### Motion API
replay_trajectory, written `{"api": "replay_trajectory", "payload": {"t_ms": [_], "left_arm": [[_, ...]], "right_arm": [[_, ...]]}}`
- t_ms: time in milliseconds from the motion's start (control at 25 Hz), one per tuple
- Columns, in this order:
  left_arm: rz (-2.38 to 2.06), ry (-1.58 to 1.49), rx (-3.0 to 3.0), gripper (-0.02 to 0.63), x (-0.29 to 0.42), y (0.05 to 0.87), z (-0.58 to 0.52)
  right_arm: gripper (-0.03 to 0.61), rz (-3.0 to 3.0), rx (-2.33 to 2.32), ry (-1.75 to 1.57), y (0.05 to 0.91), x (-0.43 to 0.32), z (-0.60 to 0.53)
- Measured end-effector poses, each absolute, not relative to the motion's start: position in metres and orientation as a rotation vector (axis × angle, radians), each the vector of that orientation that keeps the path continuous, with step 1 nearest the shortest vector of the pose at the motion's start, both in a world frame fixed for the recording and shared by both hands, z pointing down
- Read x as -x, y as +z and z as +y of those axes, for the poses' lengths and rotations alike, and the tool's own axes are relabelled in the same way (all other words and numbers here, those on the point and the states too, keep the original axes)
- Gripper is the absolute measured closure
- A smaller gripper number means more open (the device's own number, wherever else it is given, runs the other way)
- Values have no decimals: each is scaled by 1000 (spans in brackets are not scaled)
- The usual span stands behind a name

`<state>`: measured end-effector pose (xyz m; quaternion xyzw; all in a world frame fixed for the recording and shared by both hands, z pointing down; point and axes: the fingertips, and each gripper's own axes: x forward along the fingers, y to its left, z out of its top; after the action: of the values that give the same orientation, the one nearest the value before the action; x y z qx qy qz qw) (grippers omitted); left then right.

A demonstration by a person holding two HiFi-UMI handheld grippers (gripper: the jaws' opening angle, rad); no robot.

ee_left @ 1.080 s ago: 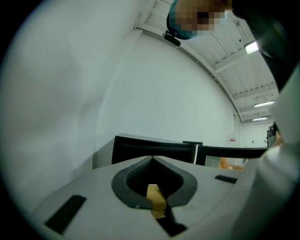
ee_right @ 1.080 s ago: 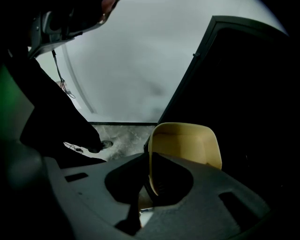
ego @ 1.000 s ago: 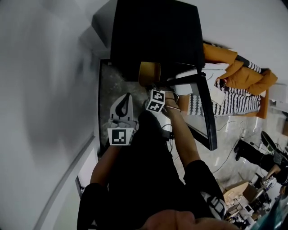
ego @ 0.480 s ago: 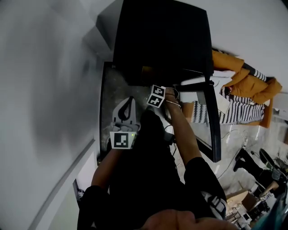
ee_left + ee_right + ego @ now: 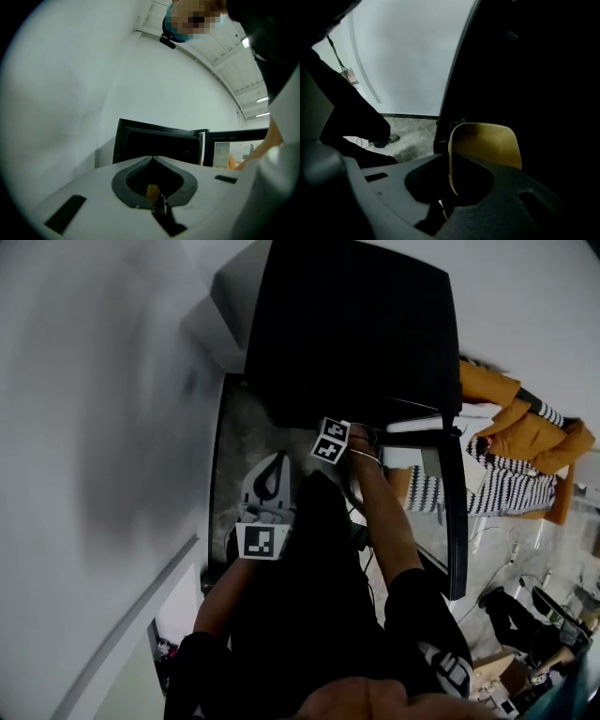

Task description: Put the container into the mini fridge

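Note:
The black mini fridge (image 5: 356, 324) stands with its door (image 5: 450, 512) swung open to the right. My right gripper (image 5: 450, 161) is shut on the rim of a yellow container (image 5: 487, 145), which sits in the fridge's dark interior (image 5: 534, 70). In the head view only that gripper's marker cube (image 5: 330, 440) shows at the fridge's opening; the container is hidden there. My left gripper (image 5: 275, 460) hangs back to the left of the fridge, shut with nothing in it. In its own view, the left gripper (image 5: 152, 157) points at the fridge (image 5: 159, 145).
A grey wall (image 5: 94, 427) runs along the left. The fridge stands on a speckled stone floor (image 5: 239, 446). Orange and striped clothing (image 5: 525, 437) lies right of the open door. Boxes and cables lie at the lower right.
The right gripper has carried the yellow container forward into the fridge; it showed in front of the opening before and is now hidden under the fridge top. The left gripper has stayed put.

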<state>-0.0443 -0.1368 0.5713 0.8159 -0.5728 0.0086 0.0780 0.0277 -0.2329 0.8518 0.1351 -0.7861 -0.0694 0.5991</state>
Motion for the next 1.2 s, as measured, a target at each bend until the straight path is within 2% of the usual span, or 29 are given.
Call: {"api": "replay_trajectory", "payload": {"t_ms": [1200], "left_arm": [[-1734, 30, -2400, 612, 41, 630, -162]], "right_arm": [[566, -1745, -287, -152, 923, -49, -289]]}}
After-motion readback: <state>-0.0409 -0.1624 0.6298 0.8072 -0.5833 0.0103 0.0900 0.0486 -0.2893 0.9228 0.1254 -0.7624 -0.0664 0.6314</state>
